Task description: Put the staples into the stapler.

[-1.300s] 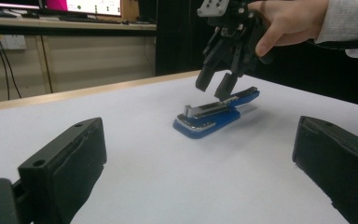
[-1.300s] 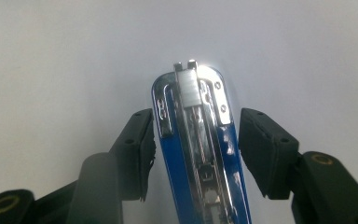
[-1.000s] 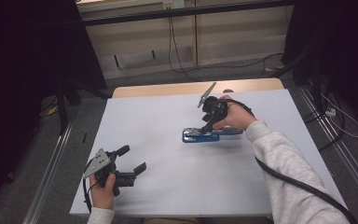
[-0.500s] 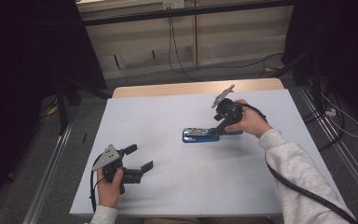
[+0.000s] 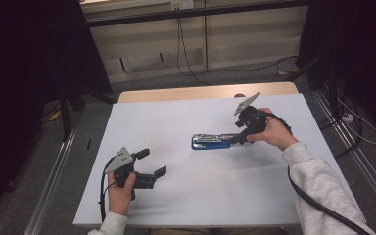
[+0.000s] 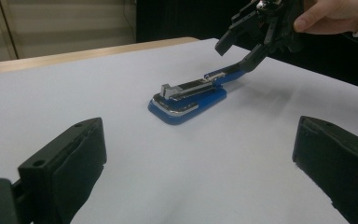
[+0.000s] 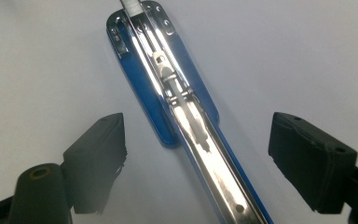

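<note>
A blue stapler [image 5: 210, 142] lies on the white tabletop [image 5: 176, 112], right of centre, with its chrome magazine exposed. Its blue top arm [image 6: 235, 74] is tilted up toward my right gripper [image 5: 236, 133]. That gripper hovers at the stapler's right end, open, with the raised arm [image 7: 223, 186] running between its jaws without either pad touching it. The stapler's base [image 7: 168, 84] lies beyond those jaws. My left gripper [image 5: 152, 162] is open and holds nothing, low at the front left. It points at the stapler [image 6: 189, 100] from a distance, with the right gripper [image 6: 235, 53] beyond.
A strip of bare wooden table [image 5: 200, 92] shows along the far edge of the white top. Cables [image 5: 191, 68] lie on the floor behind, and metal rails [image 5: 54, 186] run along both sides. Bare white surface stretches between my left gripper and the stapler.
My right gripper has drawn back to the right, from above the stapler to its right end. The left gripper has shifted slightly right and forward. The stapler's base has stayed put.
</note>
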